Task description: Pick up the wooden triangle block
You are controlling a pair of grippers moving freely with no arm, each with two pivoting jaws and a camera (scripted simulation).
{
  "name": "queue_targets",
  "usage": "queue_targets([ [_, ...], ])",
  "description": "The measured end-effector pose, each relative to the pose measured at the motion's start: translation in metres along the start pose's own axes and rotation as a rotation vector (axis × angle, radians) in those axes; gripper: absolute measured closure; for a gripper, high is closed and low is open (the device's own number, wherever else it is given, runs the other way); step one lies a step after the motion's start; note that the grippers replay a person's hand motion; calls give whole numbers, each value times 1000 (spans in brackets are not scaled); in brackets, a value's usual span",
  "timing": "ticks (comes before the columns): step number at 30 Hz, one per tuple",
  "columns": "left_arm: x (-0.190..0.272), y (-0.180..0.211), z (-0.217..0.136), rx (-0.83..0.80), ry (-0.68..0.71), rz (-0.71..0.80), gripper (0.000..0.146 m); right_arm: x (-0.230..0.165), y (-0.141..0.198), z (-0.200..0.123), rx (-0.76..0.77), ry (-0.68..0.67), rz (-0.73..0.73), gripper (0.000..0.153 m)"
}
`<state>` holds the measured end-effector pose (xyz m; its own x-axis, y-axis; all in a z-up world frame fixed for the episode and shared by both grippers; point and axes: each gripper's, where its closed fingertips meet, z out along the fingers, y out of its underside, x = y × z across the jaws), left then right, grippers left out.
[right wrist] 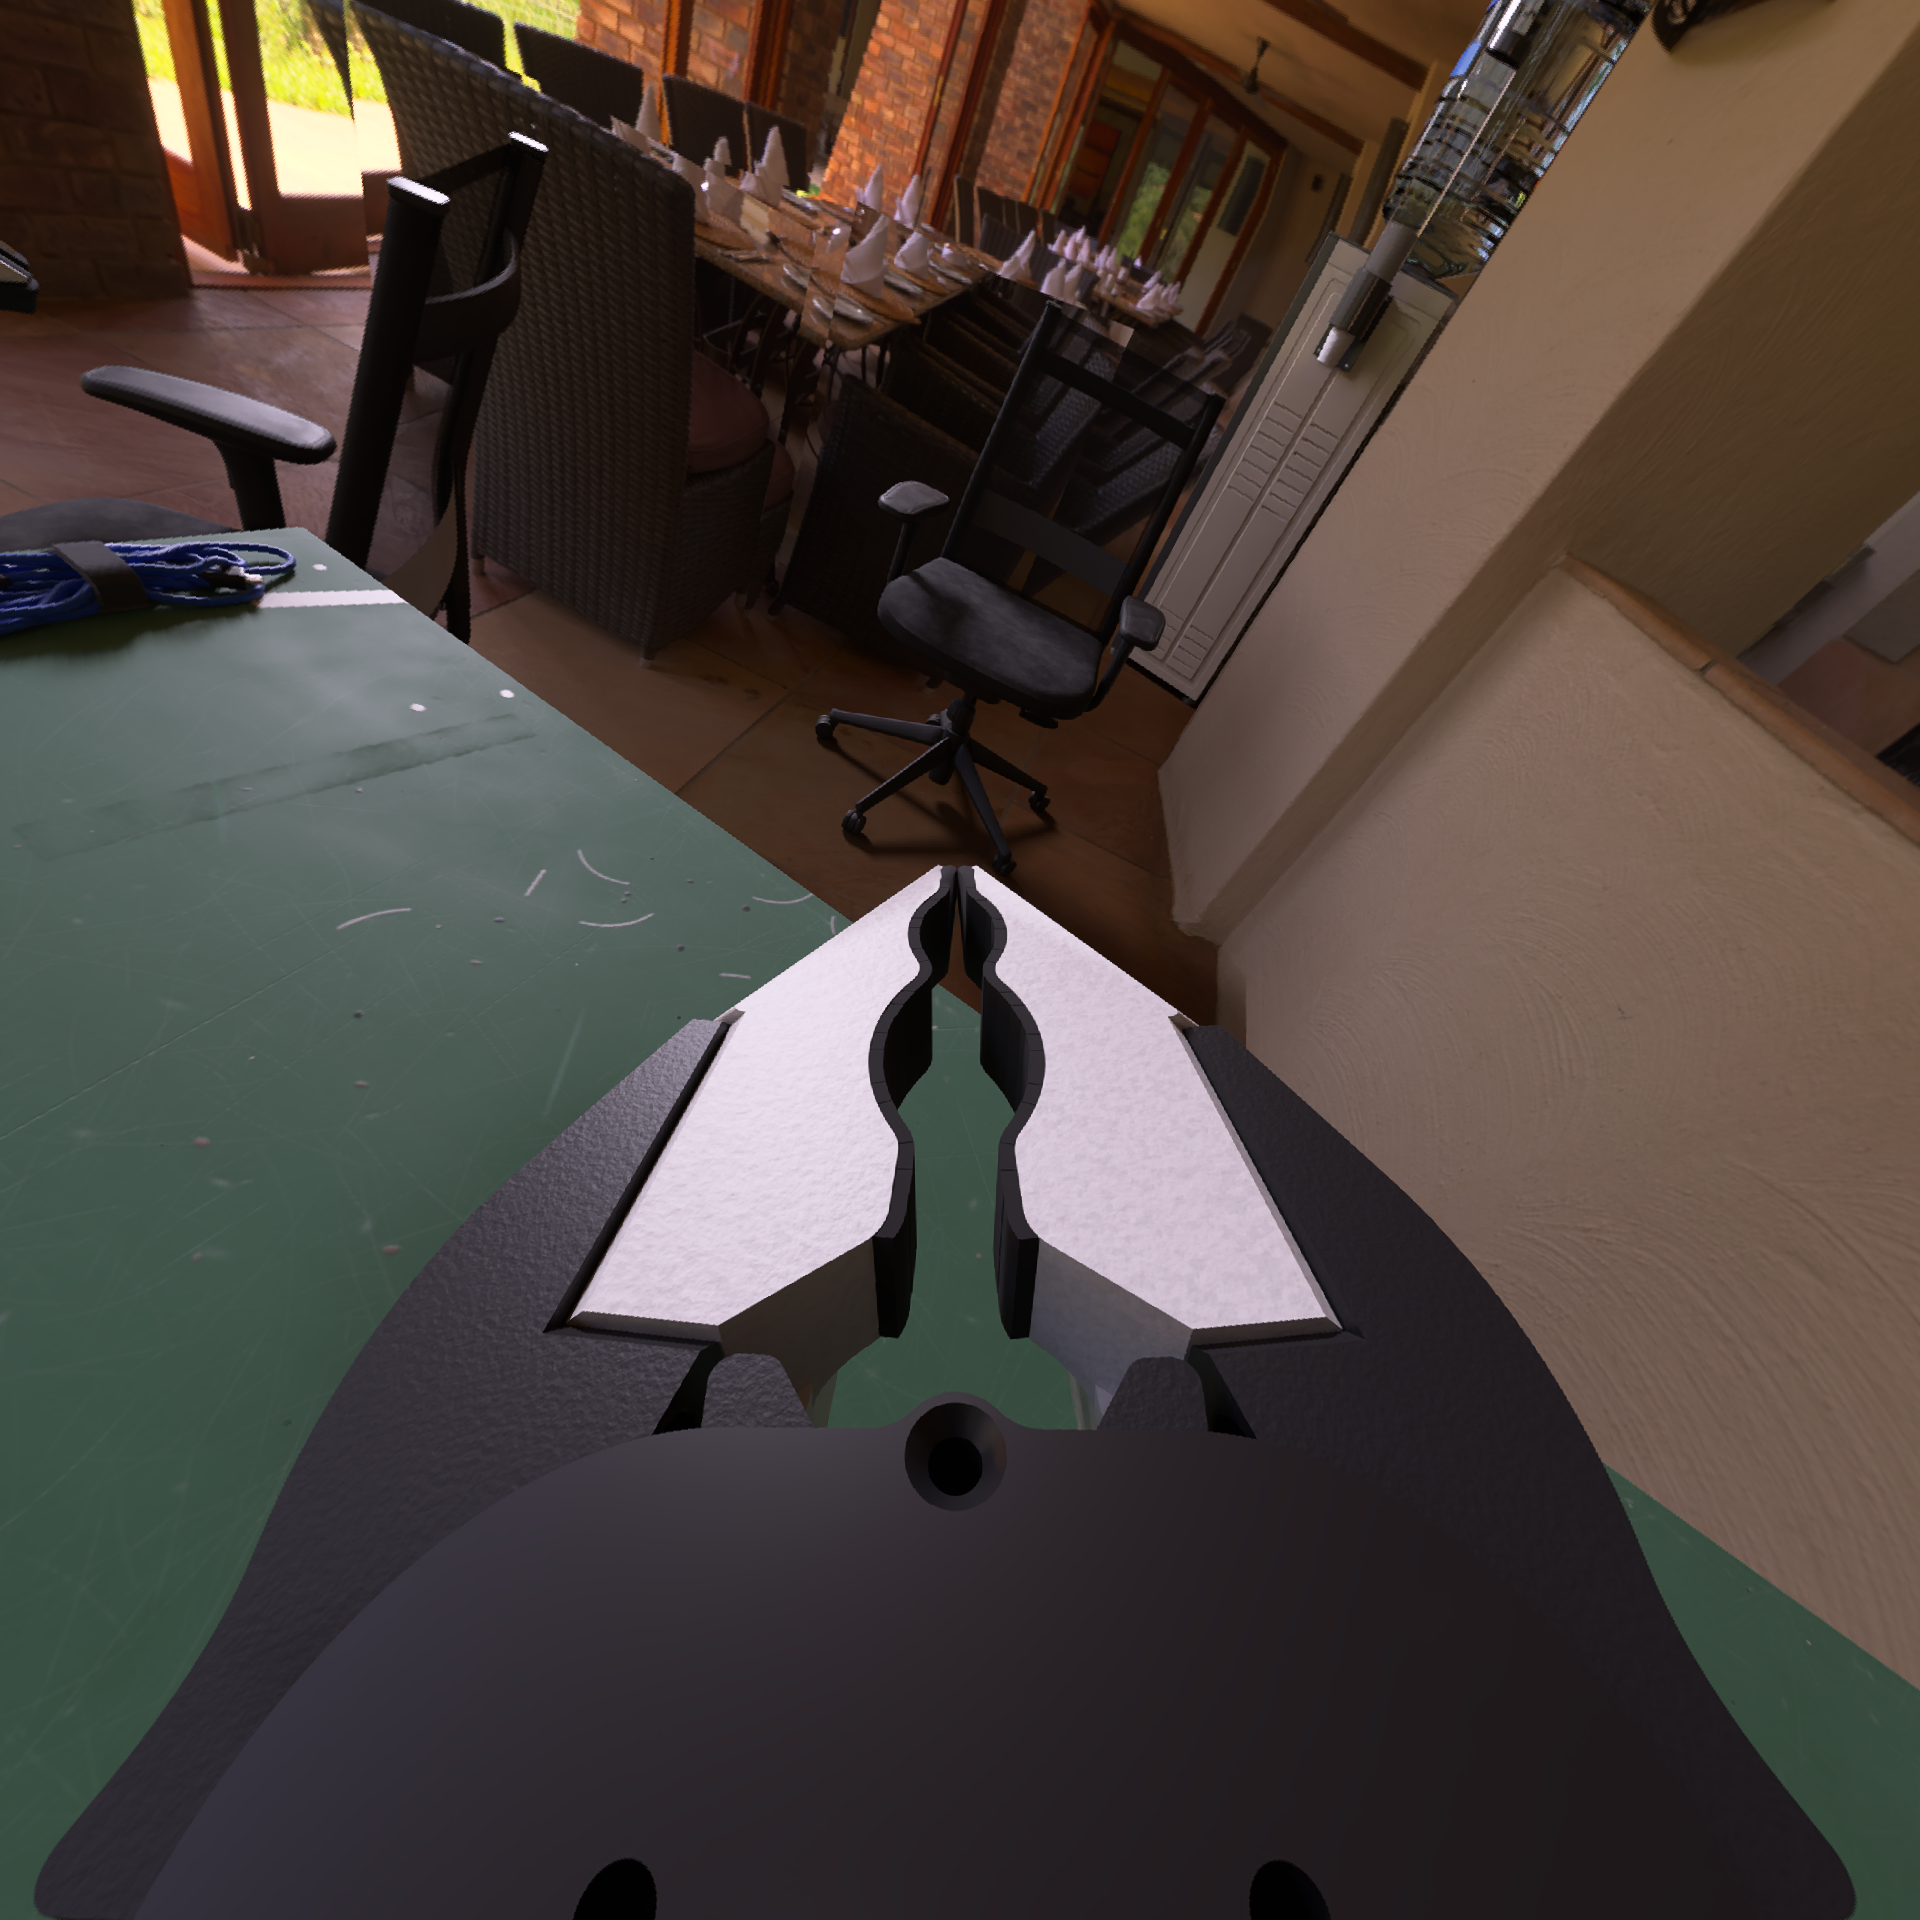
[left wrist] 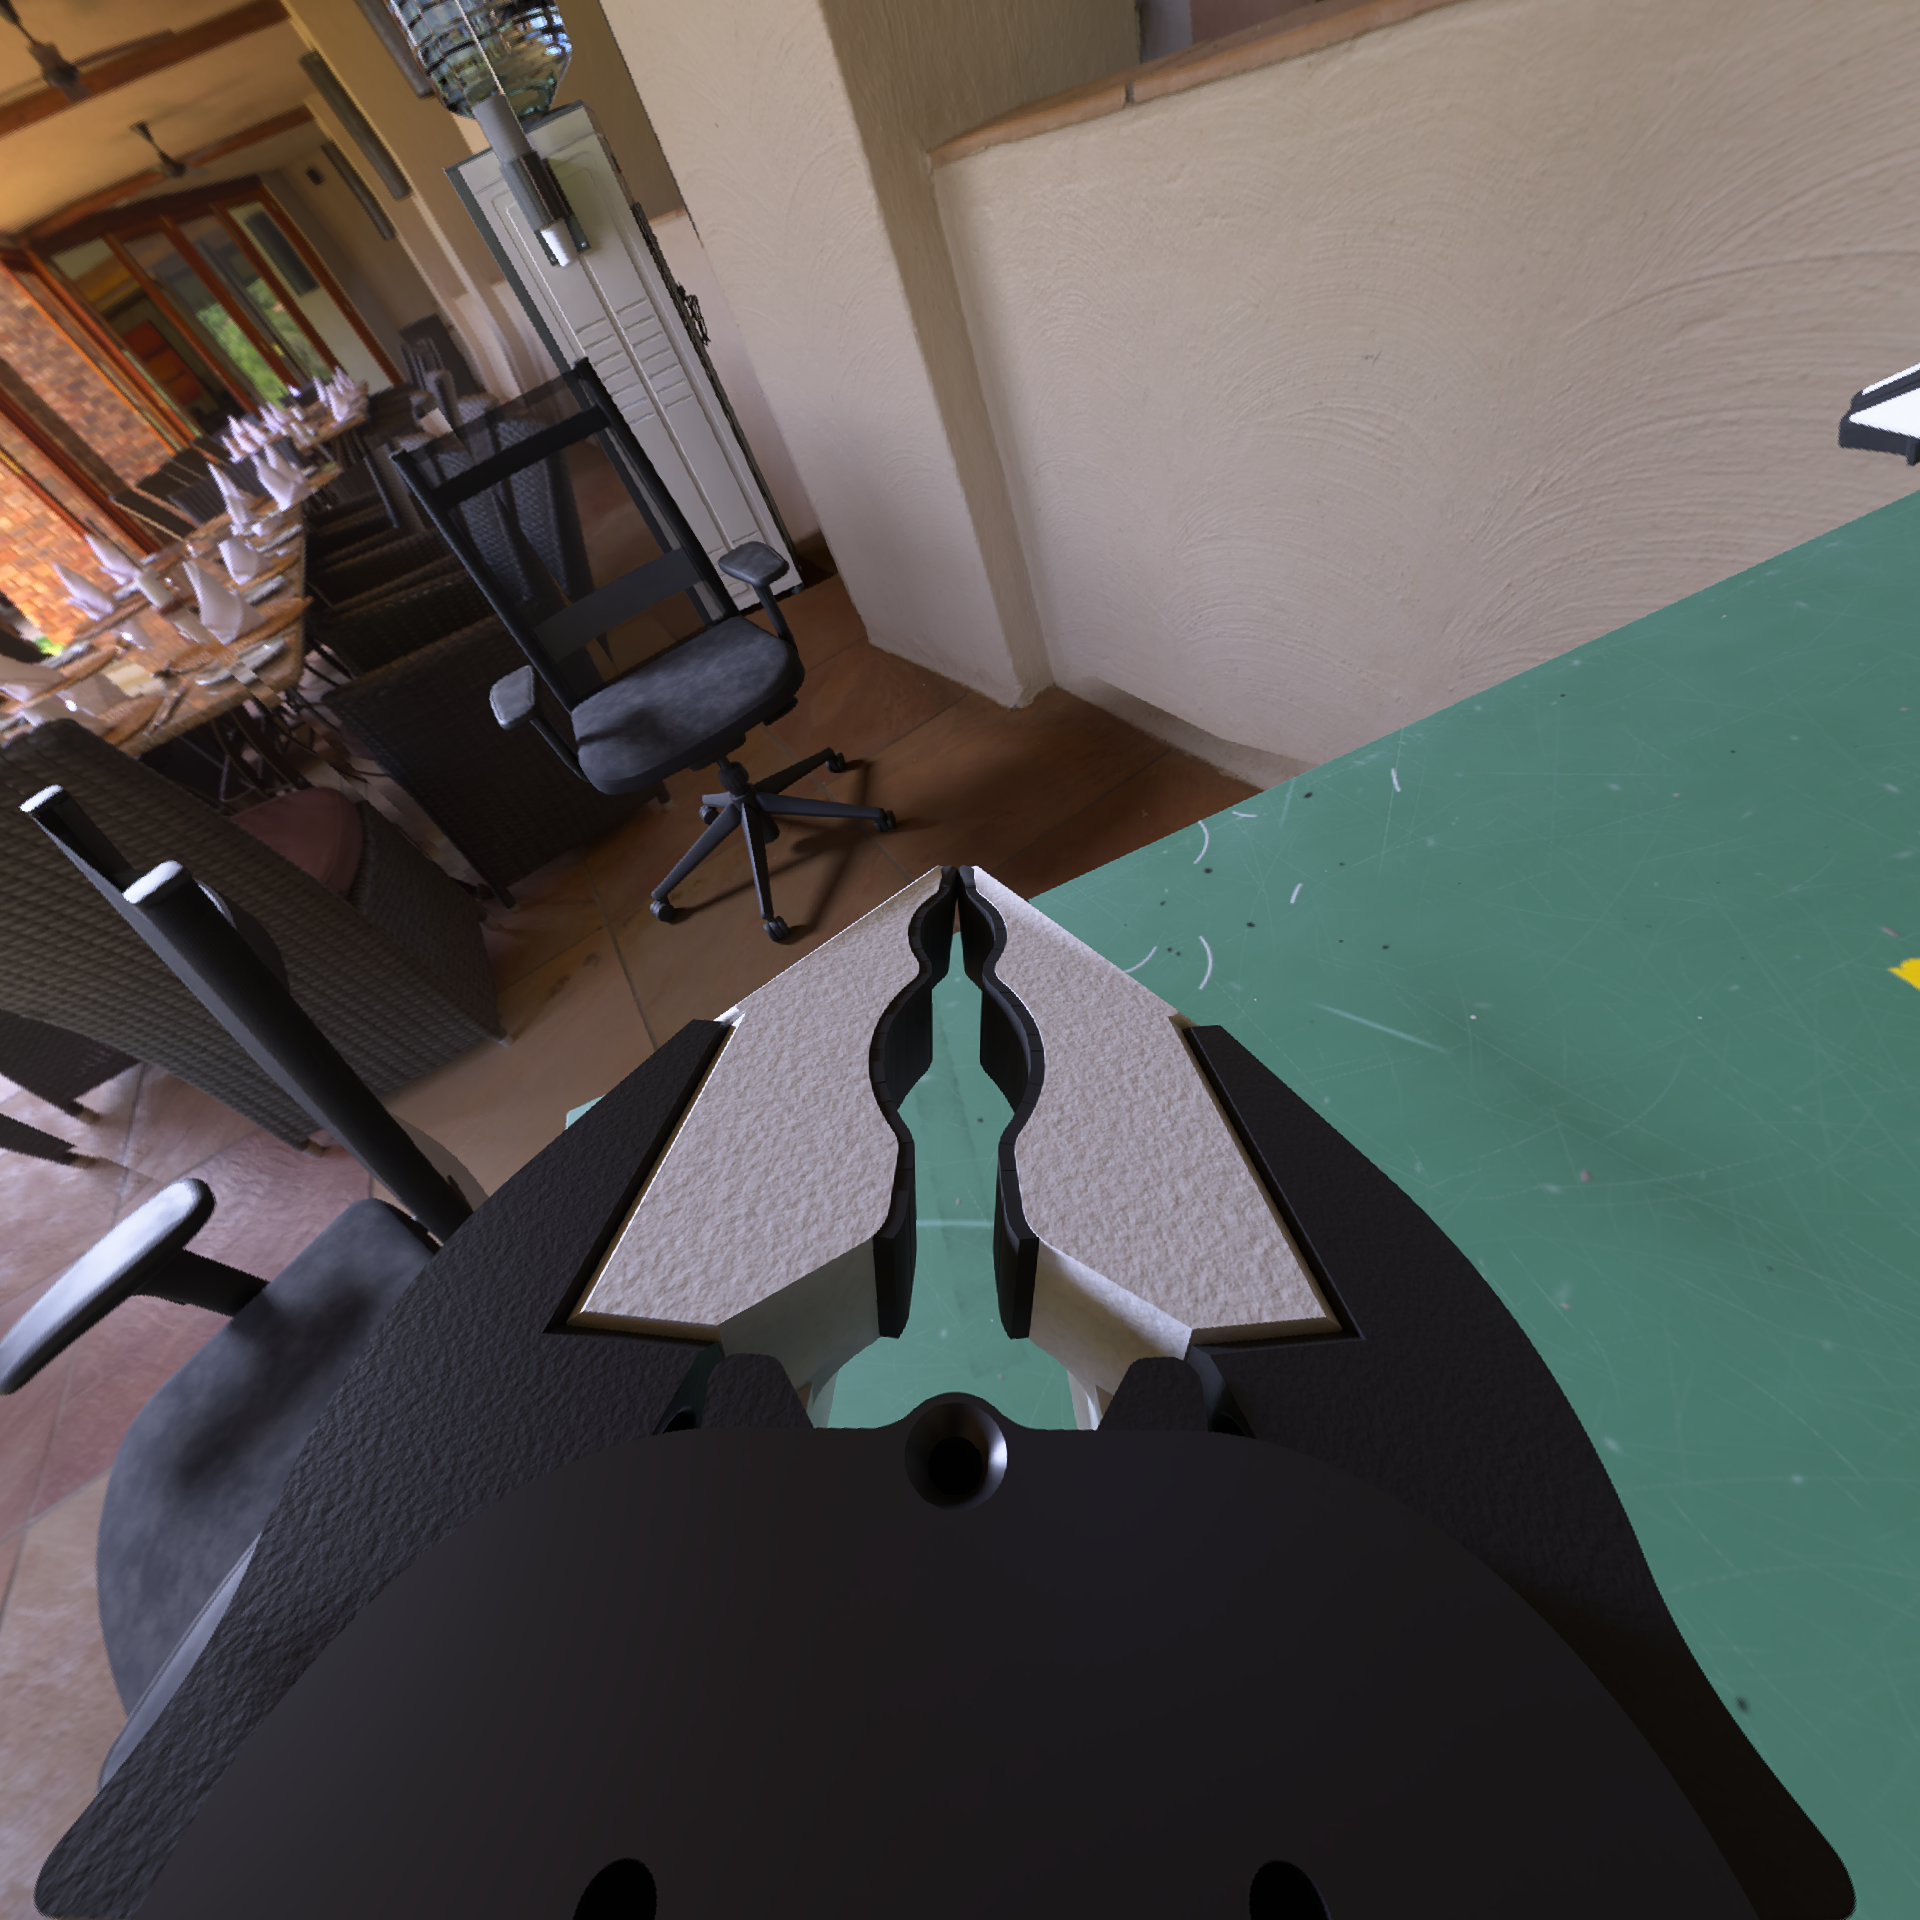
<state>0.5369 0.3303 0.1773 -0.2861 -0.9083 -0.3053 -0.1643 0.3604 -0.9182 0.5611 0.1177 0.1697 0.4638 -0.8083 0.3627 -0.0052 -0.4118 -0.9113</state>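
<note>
The wooden triangle block does not show in either view, so its place, its look and which way it points cannot be told. At the right edge of the left wrist view a small yellow sliver (left wrist: 1904, 972) lies on the bench; too little of it shows to say what it is.

The left tool (left wrist: 955, 883) hangs over a corner of the green bench (left wrist: 1558, 1039), its fingers pressed together at the tips with nothing between them. The right tool (right wrist: 955, 883) sits over the bench's edge (right wrist: 312, 1039) the same way, tips meeting and holding nothing.

The bench top is green, scuffed, with pale curved scratches and small dark specks. In the right wrist view a coil of blue rope (right wrist: 135, 584) bound with a dark strap lies at the far left of the bench, well apart from the tool.

Beyond the bench stands a black office chair (left wrist: 665, 686) on a brown tiled floor, with a cream plaster wall (left wrist: 1403, 416) beside it. Farther back is a long dining table (right wrist: 883, 270) set with folded white napkins, wicker chairs beside it, and brick walls.
</note>
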Motion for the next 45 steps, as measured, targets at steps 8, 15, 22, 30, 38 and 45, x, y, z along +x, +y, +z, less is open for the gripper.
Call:
queue_targets([
  [8,4,-24,-37,104,47,-49,136,-10,-17,-41,60,-117,45,148],
  [15,54,-63,-135,317,239,-97,146,-32,9,-141,-25,-391,-31,136],
  [22,139,-17,-227,263,490,-68,146,-56,151,-243,-458,-646,-169,126],
  [30,184,50,-237,144,520,-124,146,-70,198,-240,-537,-563,-55,105],
  [38,205,68,-235,123,601,-98,142,-102,171,-249,-469,-656,-28,126],
  [45,258,77,-260,246,774,169,113,-207,71,-296,-125,-1026,126,126],
])
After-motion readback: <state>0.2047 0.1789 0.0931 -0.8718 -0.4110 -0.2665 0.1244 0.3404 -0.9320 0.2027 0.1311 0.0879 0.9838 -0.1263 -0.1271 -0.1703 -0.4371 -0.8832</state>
